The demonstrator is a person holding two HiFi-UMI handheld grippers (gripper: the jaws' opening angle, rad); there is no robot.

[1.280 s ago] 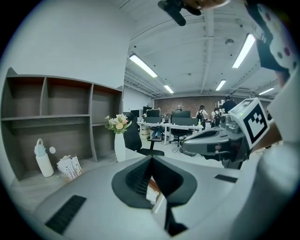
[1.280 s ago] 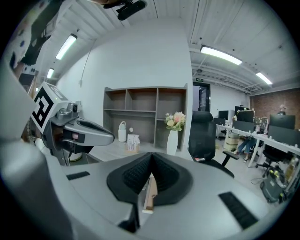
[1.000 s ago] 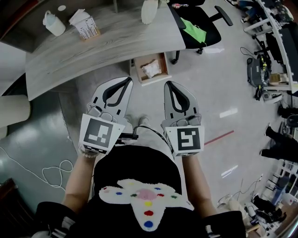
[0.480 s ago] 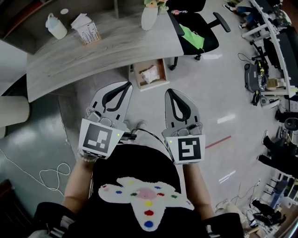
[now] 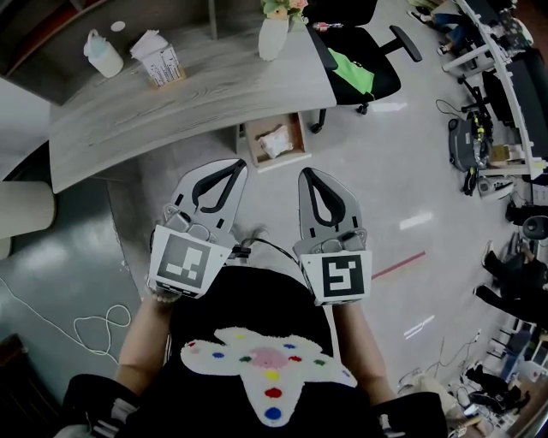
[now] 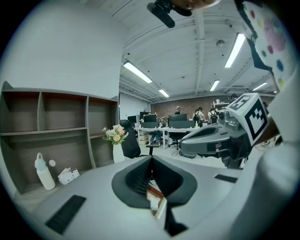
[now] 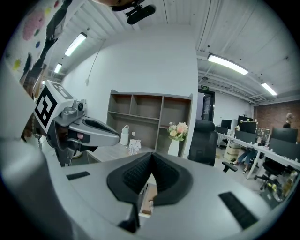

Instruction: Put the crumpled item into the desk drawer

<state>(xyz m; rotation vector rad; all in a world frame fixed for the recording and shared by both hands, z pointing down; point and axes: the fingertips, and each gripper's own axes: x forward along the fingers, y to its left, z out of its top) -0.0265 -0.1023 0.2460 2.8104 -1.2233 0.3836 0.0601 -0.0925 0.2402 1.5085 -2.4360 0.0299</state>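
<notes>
While left tool (image 5: 234, 164) and right tool (image 5: 308, 173) stay clenched, empty, nothing moved: crumpled item (image 5: 274, 142) sits in open drawer (image 5: 301, 135) beyond tips; we judge placing done.

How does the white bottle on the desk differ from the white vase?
The bottle stands near the desk's left end beside a small carton; the vase stands at the right end near the black chair. The vase holds flowers; the bottle is capped and holds none. Both are white and upright.
</notes>
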